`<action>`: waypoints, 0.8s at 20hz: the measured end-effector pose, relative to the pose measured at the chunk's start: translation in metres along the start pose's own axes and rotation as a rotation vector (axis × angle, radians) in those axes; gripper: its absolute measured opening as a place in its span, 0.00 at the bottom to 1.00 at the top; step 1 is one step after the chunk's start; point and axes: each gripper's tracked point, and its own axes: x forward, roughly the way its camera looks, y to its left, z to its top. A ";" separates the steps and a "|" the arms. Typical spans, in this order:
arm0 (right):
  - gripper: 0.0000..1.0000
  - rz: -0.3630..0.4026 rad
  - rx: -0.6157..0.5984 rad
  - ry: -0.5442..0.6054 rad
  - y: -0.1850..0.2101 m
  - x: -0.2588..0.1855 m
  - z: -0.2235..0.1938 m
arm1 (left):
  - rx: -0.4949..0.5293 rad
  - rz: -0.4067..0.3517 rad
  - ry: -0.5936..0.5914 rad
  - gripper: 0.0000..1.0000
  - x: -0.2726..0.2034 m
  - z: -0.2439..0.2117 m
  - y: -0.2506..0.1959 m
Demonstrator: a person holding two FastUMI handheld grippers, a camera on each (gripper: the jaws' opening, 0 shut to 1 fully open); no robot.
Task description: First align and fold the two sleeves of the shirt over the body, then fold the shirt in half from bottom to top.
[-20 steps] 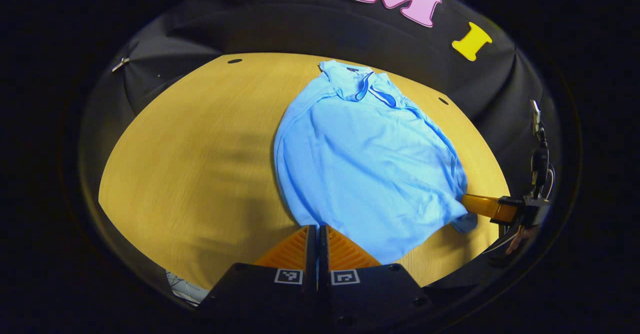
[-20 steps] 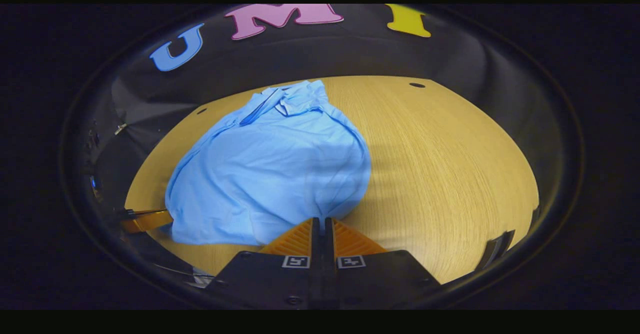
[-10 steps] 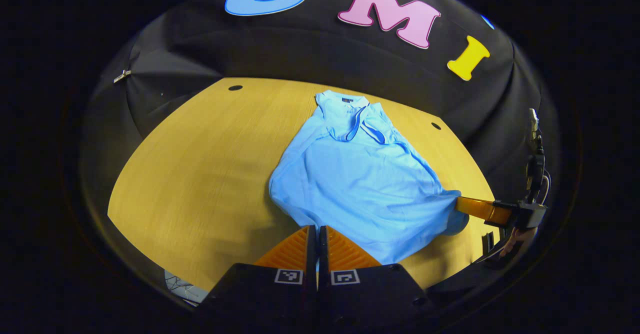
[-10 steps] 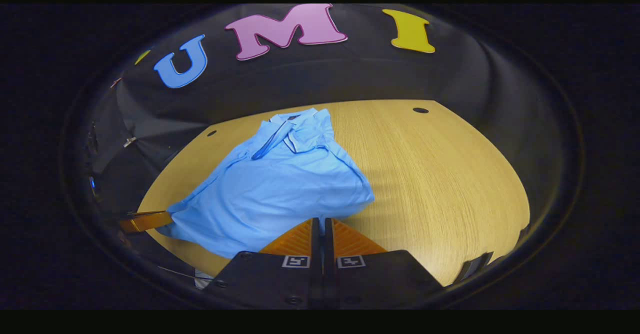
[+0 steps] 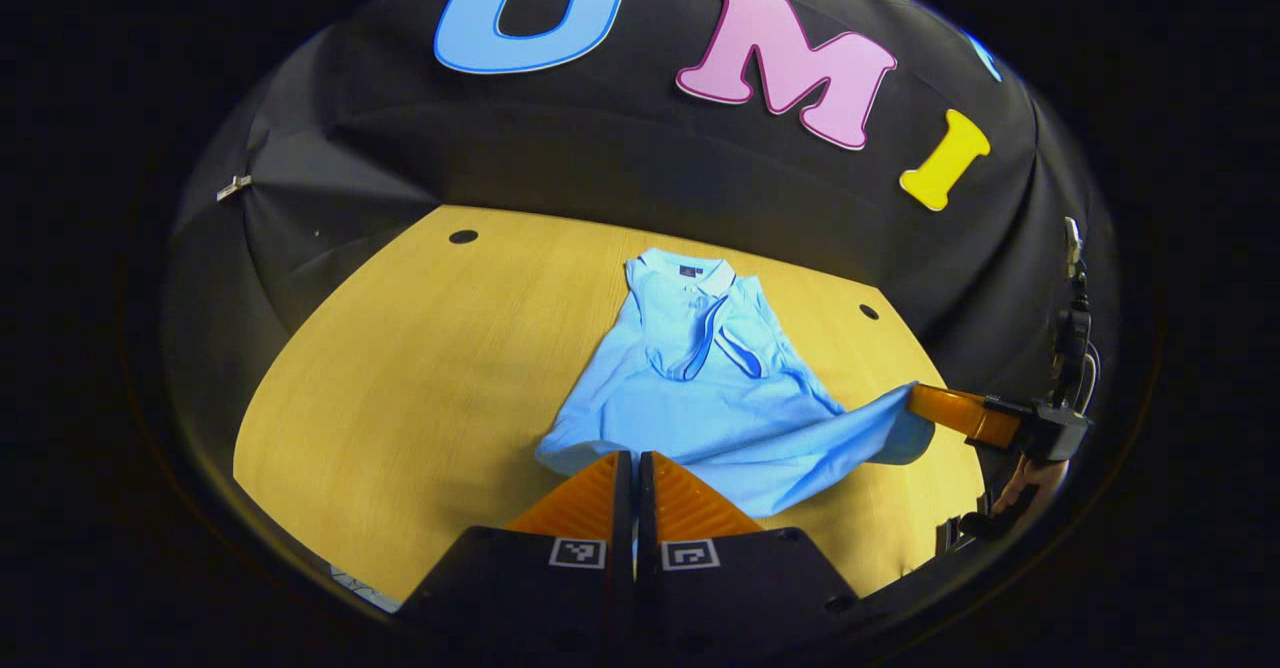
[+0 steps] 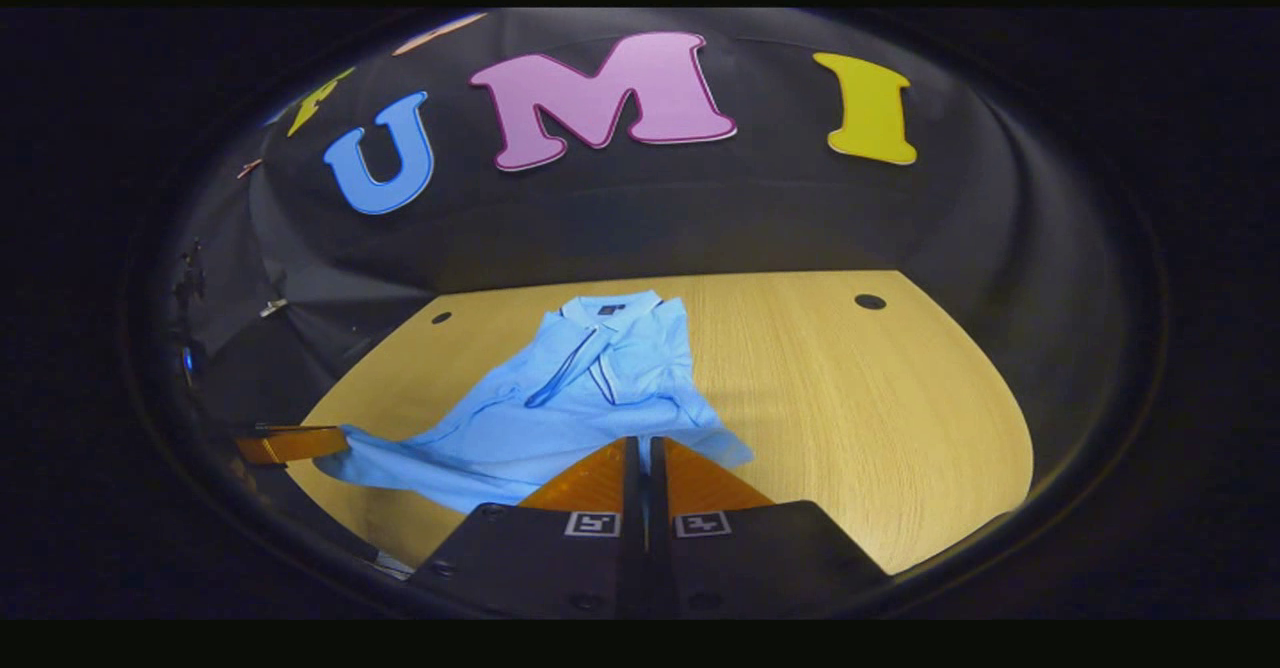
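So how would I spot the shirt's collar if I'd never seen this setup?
Start at the wooden table and find the light blue shirt lying on it, its near hem held up by both grippers. Follow the shirt to its far end, nearest the black wall. The collar is the small folded flap there, edged by a darker blue line.

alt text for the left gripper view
A light blue shirt lies on a wooden table, its near hem lifted by two grippers: the left gripper in the foreground and the right gripper at the shirt's right corner.
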 end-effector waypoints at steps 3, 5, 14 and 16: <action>0.05 0.012 -0.013 -0.045 0.002 0.021 0.033 | 0.007 -0.004 -0.016 0.06 0.014 0.031 -0.002; 0.05 0.021 -0.016 -0.071 0.003 0.035 0.053 | 0.004 0.000 -0.034 0.06 0.026 0.056 -0.001; 0.00 0.031 -0.013 -0.198 0.001 0.105 0.156 | 0.083 -0.004 -0.115 0.06 0.101 0.159 0.003; 0.05 0.031 -0.005 -0.206 -0.002 0.127 0.170 | 0.081 -0.003 -0.107 0.06 0.121 0.172 0.004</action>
